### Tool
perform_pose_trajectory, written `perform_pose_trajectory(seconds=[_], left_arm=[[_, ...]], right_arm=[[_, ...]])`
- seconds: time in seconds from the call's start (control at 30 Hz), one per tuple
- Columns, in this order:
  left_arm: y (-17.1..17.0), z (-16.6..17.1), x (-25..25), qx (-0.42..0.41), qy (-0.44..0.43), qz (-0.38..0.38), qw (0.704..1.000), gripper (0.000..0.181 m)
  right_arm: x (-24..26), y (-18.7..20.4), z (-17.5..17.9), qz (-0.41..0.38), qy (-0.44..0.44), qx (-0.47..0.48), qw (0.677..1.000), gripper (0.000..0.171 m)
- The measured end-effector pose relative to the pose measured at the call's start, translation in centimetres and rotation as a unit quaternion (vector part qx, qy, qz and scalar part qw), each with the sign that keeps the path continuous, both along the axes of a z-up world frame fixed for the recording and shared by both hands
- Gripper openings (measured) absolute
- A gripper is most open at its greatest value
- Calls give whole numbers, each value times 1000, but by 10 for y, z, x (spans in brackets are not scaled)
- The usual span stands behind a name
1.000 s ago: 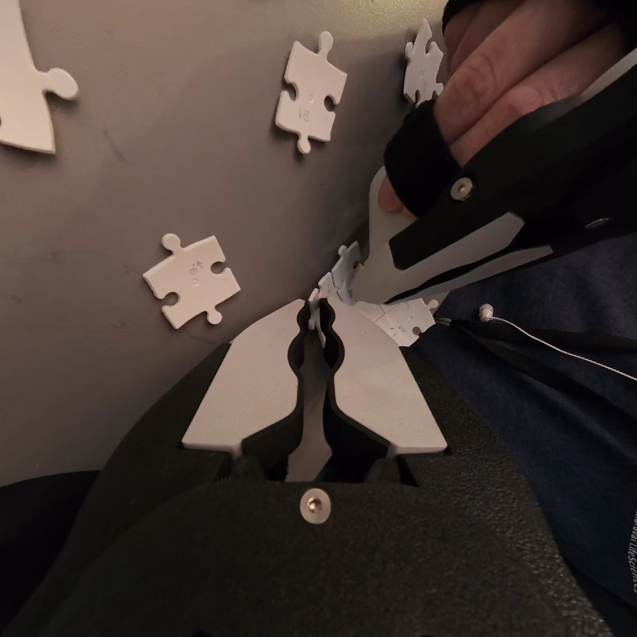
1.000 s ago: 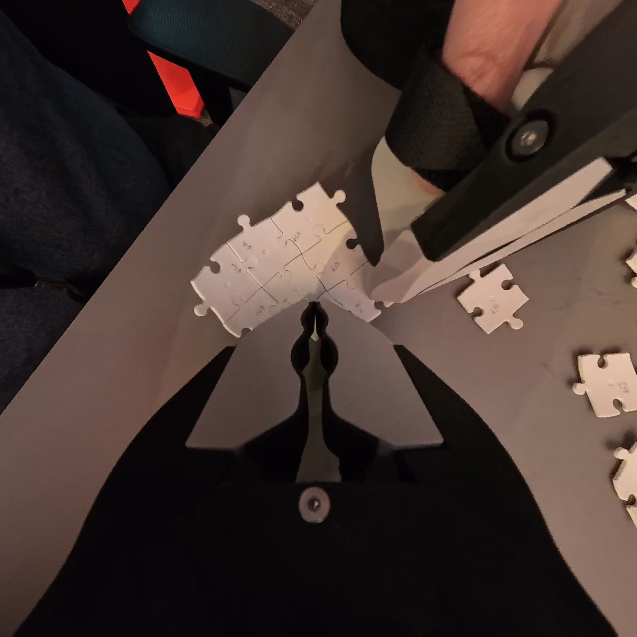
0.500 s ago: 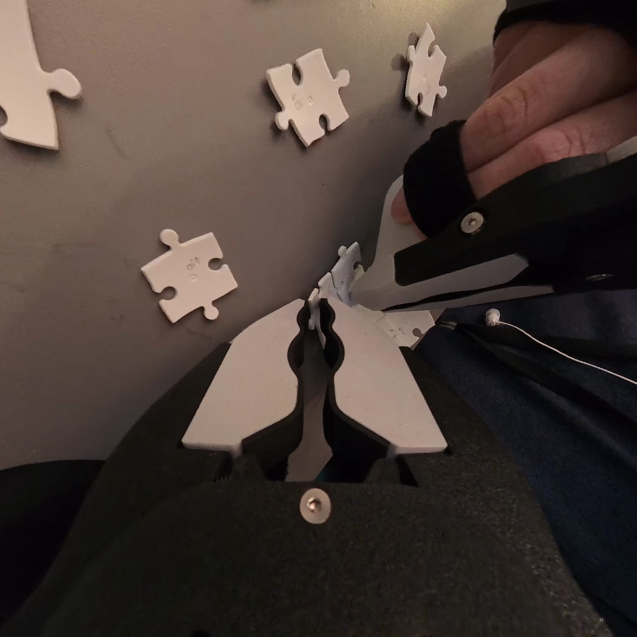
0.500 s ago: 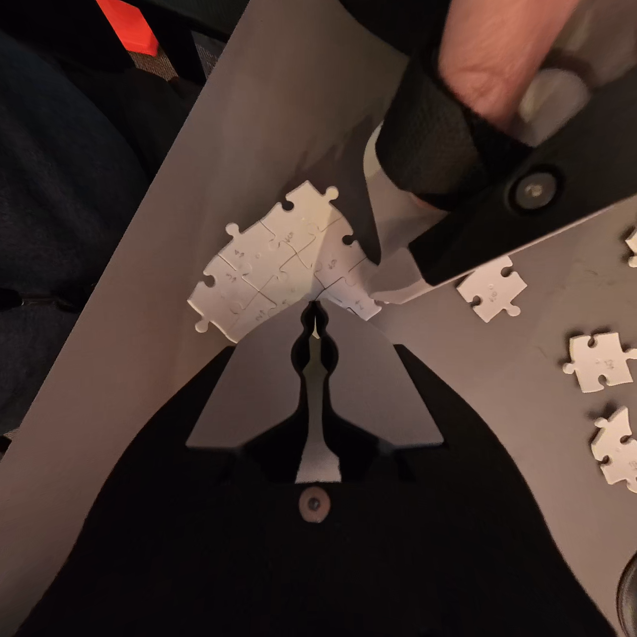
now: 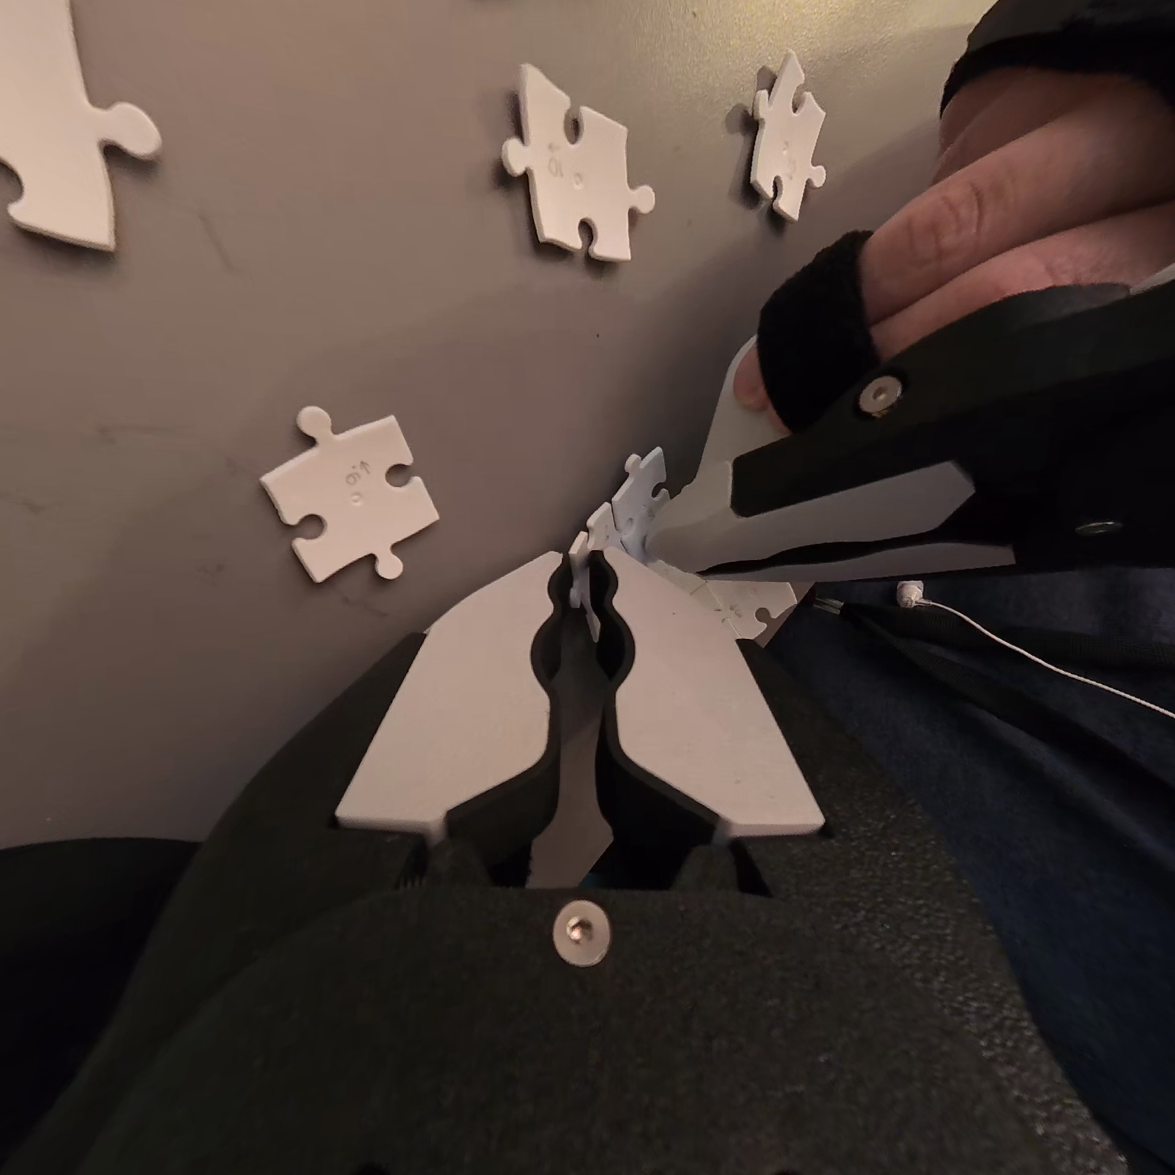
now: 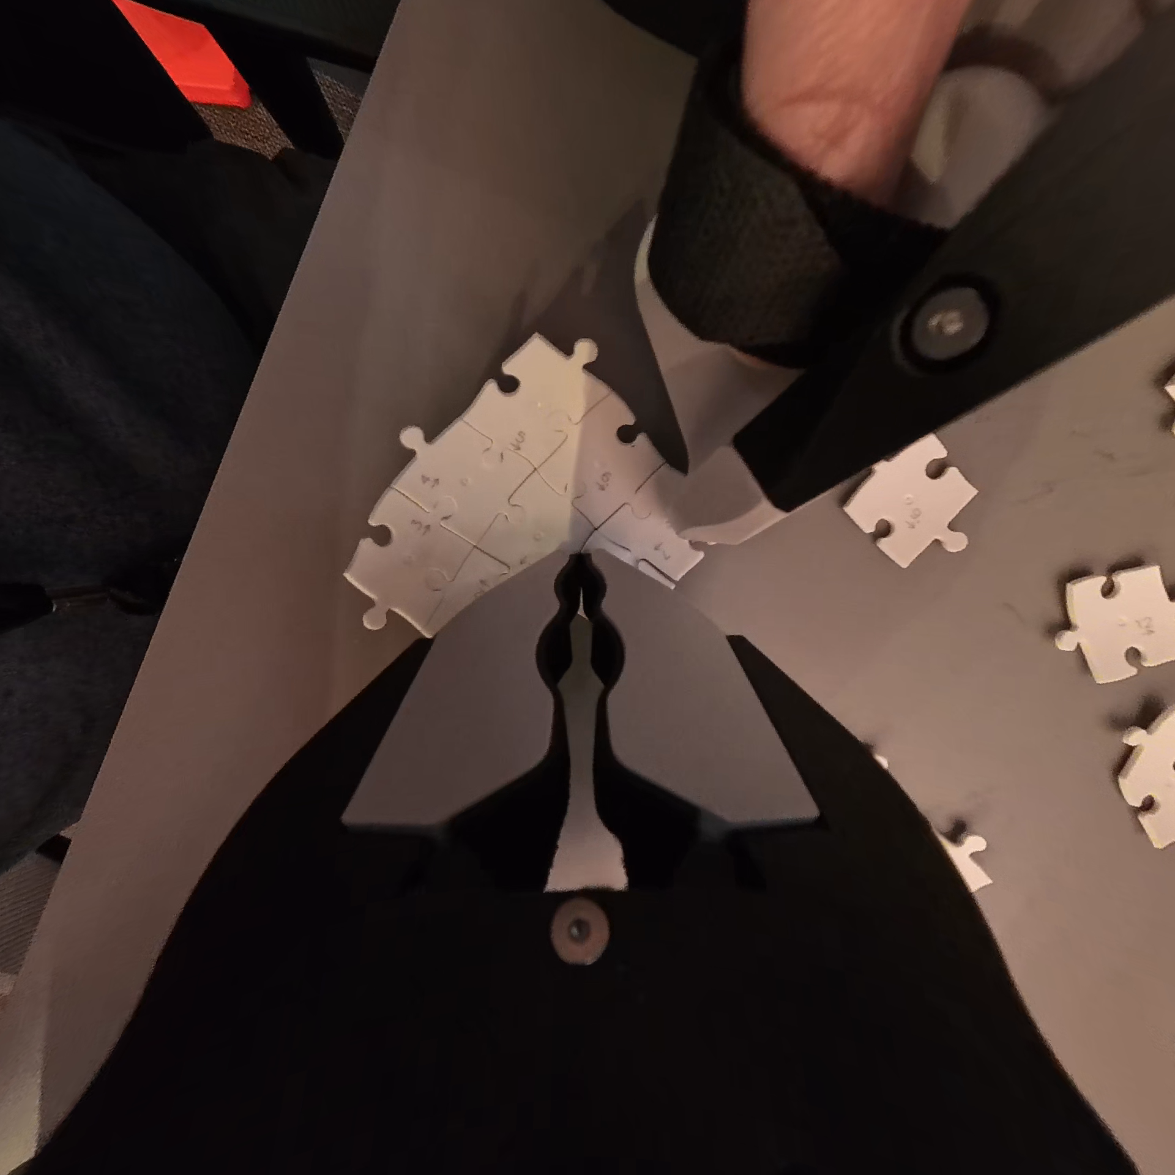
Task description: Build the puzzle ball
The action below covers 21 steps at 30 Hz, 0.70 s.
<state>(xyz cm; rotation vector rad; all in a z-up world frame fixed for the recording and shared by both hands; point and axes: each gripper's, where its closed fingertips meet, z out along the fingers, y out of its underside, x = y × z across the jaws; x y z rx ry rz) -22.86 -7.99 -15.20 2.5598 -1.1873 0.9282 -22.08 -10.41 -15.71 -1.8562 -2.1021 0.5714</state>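
Note:
A curved section of several joined white puzzle pieces (image 6: 508,483) is held just above the grey table (image 6: 496,191), near its edge. My right gripper (image 6: 580,561) is shut on its near edge, at the crease in the middle. My left gripper (image 6: 693,531) comes in from the upper right and pinches the section's right edge. In the left wrist view my left gripper (image 5: 582,563) is shut on the section (image 5: 636,508), seen edge-on. My right gripper (image 5: 658,543) grips it from the right. The fingers hide much of the section there.
Loose white pieces lie on the table (image 5: 254,318): one close by (image 5: 350,496), two farther off (image 5: 575,165) (image 5: 788,146), and several to the right (image 6: 909,508) (image 6: 1119,623). A person's dark blue clothing (image 5: 1017,763) and a thin white cord (image 5: 1017,655) lie past the table edge. A red object (image 6: 184,63) is at upper left. Both grippers' tips are close together, under 4 cm apart.
Both grippers kept their hold and turned together. The joined section rotated clockwise in the right wrist view and now bends more sharply at its middle. The loose pieces shifted in both views.

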Motion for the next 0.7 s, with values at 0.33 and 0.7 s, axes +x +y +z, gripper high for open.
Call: perform_pose_trajectory(seconds=[0.33, 0.7], left_arm=[[0, -1, 1, -4, 6, -1, 1000, 6], [1, -1, 2, -8, 7, -3, 1000, 6]], right_arm=[[-3, 8, 15, 21, 76, -31, 996, 1], [-7, 8, 1, 16, 66, -32, 997, 2]])
